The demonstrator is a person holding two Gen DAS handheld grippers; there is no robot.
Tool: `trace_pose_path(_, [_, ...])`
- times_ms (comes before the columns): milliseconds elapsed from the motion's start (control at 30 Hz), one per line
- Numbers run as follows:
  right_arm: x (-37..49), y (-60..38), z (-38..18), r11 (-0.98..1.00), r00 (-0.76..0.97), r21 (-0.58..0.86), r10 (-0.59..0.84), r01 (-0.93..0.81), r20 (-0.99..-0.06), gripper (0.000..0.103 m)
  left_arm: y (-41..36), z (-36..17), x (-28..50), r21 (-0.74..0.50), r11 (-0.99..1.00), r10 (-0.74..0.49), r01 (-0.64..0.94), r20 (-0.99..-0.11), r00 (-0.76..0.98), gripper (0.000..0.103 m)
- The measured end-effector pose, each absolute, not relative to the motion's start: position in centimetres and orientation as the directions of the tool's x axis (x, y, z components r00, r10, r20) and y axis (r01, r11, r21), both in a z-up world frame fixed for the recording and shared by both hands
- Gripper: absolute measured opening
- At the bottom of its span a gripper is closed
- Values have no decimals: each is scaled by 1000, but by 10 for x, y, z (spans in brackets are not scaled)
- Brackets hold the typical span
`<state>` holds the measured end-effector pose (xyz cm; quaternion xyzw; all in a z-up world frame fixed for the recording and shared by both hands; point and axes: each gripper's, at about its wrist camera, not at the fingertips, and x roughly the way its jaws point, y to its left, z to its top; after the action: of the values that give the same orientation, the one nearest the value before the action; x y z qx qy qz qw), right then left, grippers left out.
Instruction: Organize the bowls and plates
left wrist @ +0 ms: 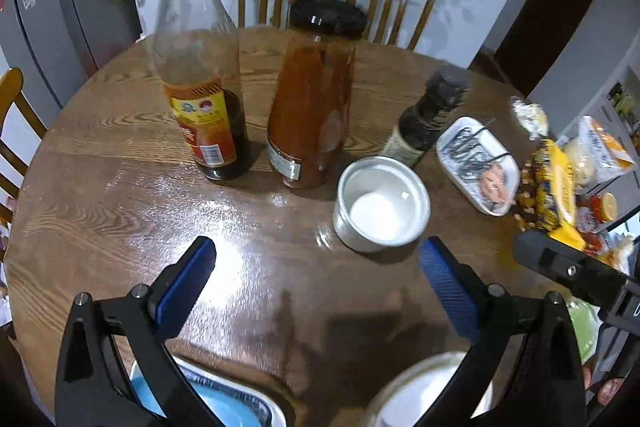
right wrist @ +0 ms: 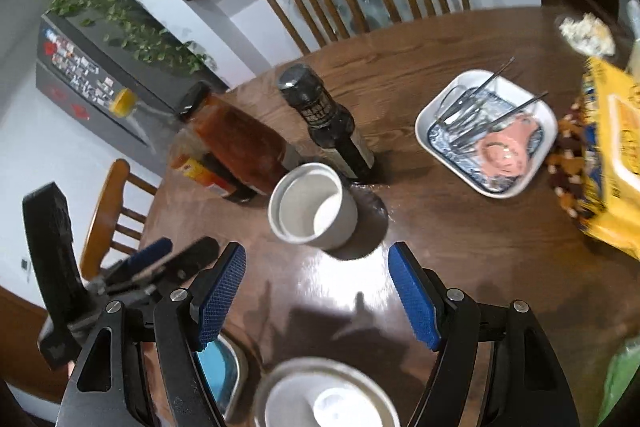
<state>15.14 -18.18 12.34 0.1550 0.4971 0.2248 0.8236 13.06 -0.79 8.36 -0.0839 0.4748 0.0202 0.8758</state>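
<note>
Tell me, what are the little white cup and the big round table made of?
The white cup looks like glazed ceramic: thick smooth walls, an even, slightly shiny white, though enamelled metal is possible. The round table looks like varnished wood: brown grain lines run across it, and the lamp light gleams on its glossy top.

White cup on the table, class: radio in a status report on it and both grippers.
Left gripper open, empty. Right gripper open, empty. White cup upright, untouched, ahead of both. Dark bottle and sauce jar close behind it.

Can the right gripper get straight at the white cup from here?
Probably yes: the right gripper is open and empty, and only bare table lies between it and the white cup.
</note>
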Motion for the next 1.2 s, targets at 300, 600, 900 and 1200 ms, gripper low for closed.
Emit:
trace_pose_path(300, [203, -154, 69, 850, 332, 502, 525, -160, -784, 74, -14, 43, 168, -113, 985, -35, -130, -871, 491, 79])
trace_pose_path(600, [217, -130, 44, 862, 260, 479, 506, -165, -822, 51, -24, 25, 186, -96, 993, -53, -70, -885, 462, 37])
trace_pose_path(900, [224, -122, 42, 892, 256, 406, 447, -198, -857, 30, -33, 26, 187, -62, 998, -47, -16, -876, 480, 22])
trace_pose_path(1200, [200, -143, 45, 900, 287, 393, 434, -190, -854, 22, -44, 26, 166, -61, 998, -62, 18, -873, 483, 21])
